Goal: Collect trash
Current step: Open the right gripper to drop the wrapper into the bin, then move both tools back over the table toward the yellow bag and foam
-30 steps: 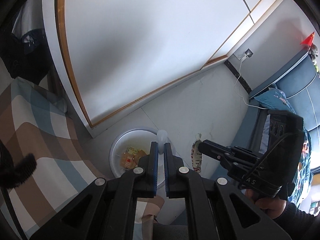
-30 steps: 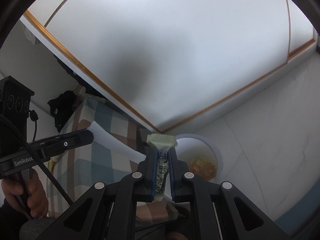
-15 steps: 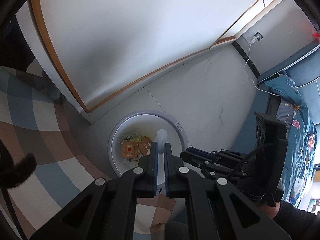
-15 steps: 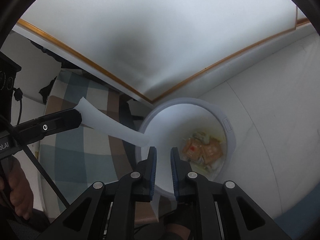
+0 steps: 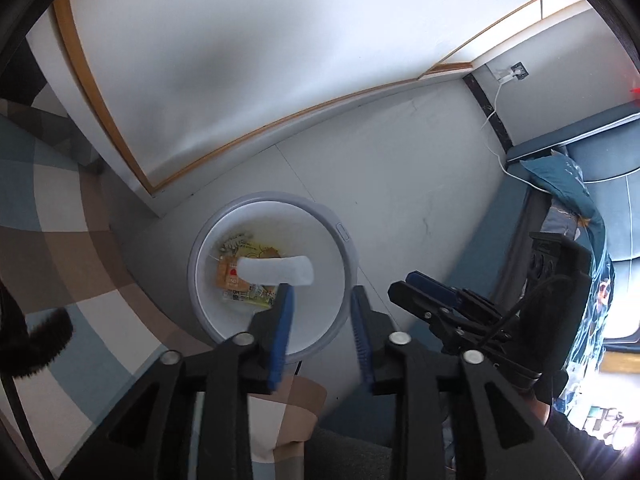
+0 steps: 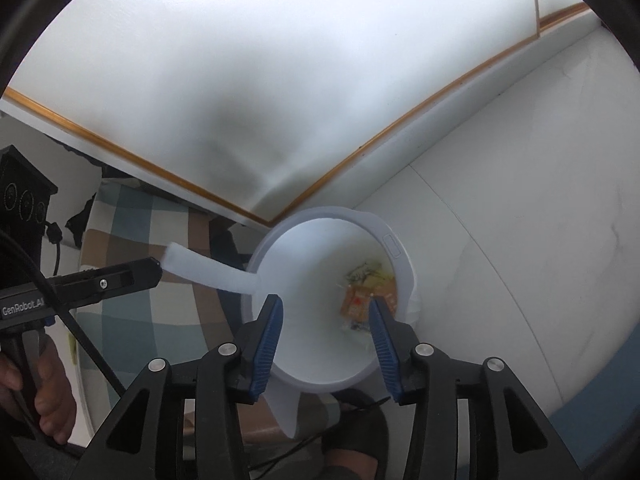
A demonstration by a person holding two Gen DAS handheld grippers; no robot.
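A round white trash bin (image 5: 344, 236) stands on the floor below both grippers, also in the right wrist view (image 6: 396, 256). Orange and yellow wrappers (image 5: 240, 276) lie at its bottom, seen in the right wrist view too (image 6: 360, 300). A white foam strip (image 5: 276, 270) hangs in the air over the bin's mouth, just beyond my open left gripper (image 5: 322, 320); in the right wrist view the strip (image 6: 208, 268) sits free off the left gripper's tip. My right gripper (image 6: 326, 320) is open and empty above the bin.
A checked blanket (image 5: 52, 240) covers furniture left of the bin. A white panel with wood trim (image 5: 240, 60) stands behind it. A blue sofa (image 5: 580, 168) and a white cable (image 5: 496, 104) are at the right. The floor is pale tile (image 6: 520, 220).
The right gripper dropped its green-capped tube, then opened wide. The left gripper opened and let go of the white strip over the bin. Both grippers moved closer over the bin.
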